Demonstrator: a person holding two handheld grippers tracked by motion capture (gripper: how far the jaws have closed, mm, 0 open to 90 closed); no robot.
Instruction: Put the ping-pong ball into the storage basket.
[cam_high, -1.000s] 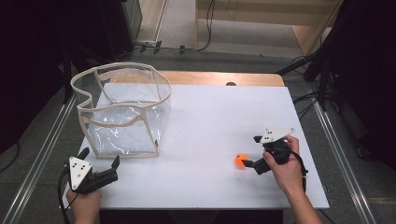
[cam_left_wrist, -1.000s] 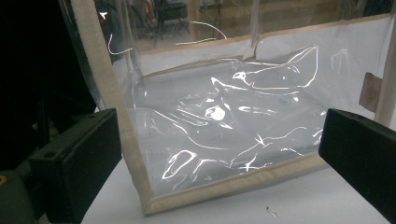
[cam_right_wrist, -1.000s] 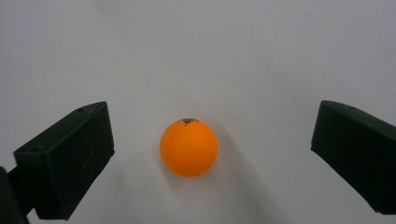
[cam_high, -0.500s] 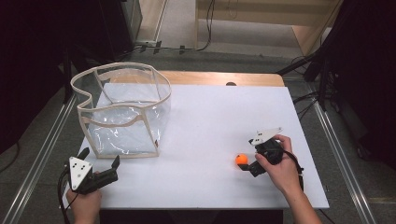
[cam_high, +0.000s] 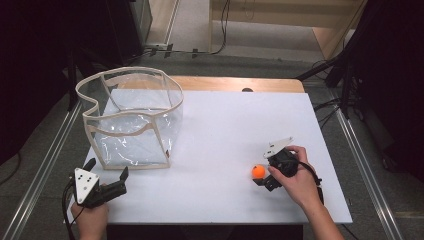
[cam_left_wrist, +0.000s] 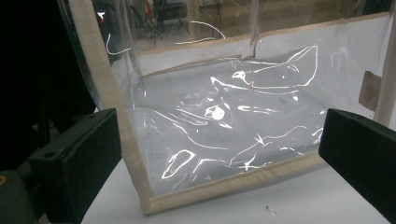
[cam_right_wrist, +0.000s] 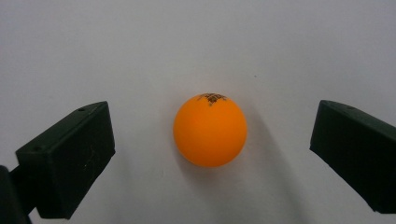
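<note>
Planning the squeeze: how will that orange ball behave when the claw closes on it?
The orange ball is round on a smooth table, so it probably rolls if nudged. It looks like a light, hollow ball; centred between the right claw jaws, it may slip.

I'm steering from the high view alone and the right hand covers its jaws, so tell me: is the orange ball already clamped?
Observer: No. In the right gripper view the orange ball sits on the white table between the right gripper's open jaws, with a gap on each side.
Operator: Is it centred between them?
Observer: Roughly; the gap on the view's left looks about as wide as the other.
Operator: What is the left gripper aimed at?
Observer: The left gripper is open and faces the clear bag, near its lower cloth-edged corner.
</note>
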